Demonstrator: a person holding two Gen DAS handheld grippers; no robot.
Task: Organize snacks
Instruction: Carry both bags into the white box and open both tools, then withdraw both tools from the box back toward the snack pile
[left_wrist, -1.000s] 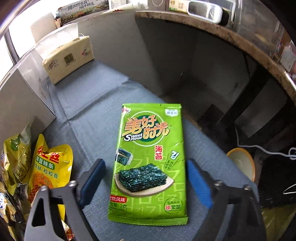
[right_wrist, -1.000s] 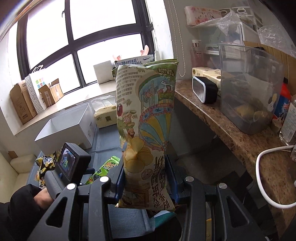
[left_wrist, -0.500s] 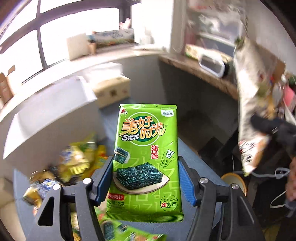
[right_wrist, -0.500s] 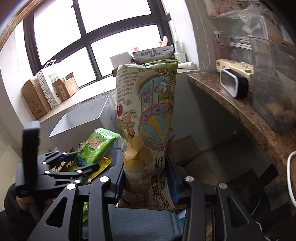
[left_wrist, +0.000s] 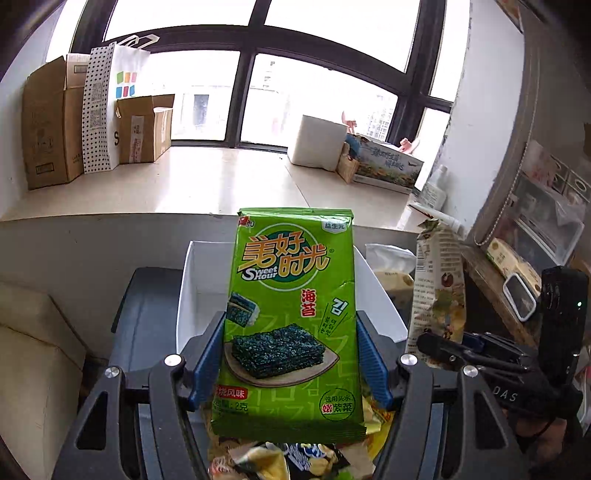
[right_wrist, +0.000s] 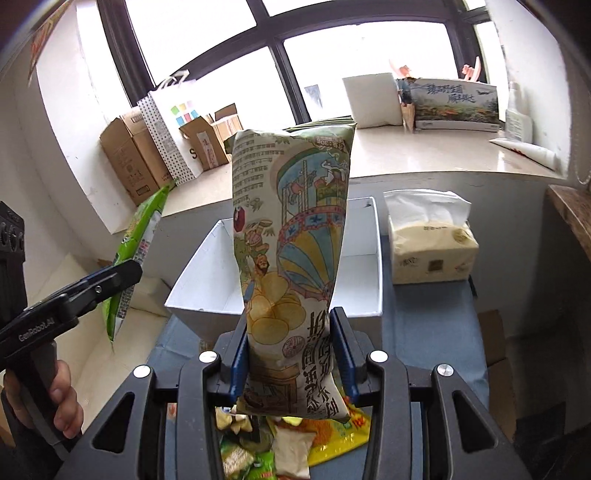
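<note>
With both packets up in the air, the left gripper has its blue pads clamped on the side edges of the flat bright-green seaweed snack packet, which stands upright between the fingers, printed face to the camera. Over on the other side, the right gripper is pinched at a narrower gap on the lower part of the tall cream-coloured chip bag with the balloon drawing, and that bag rises straight up above the pads. Just beyond both grippers sits the open white rectangular box, its inside bare where it shows, resting on the grey-blue cloth-covered tabletop. Right of the box, ahead of the right gripper, there's a soft pack of tissues lying on the same cloth. Below and behind the fingers, a heap of loose snack packets in yellow, green and white spreads under both grippers. From the right wrist view the left gripper shows off to the left, a bare hand wrapped around its handle, the green packet seen edge-on. Farther off, a pale window ledge carries brown cardboard boxes and a dotted white paper bag.
</note>
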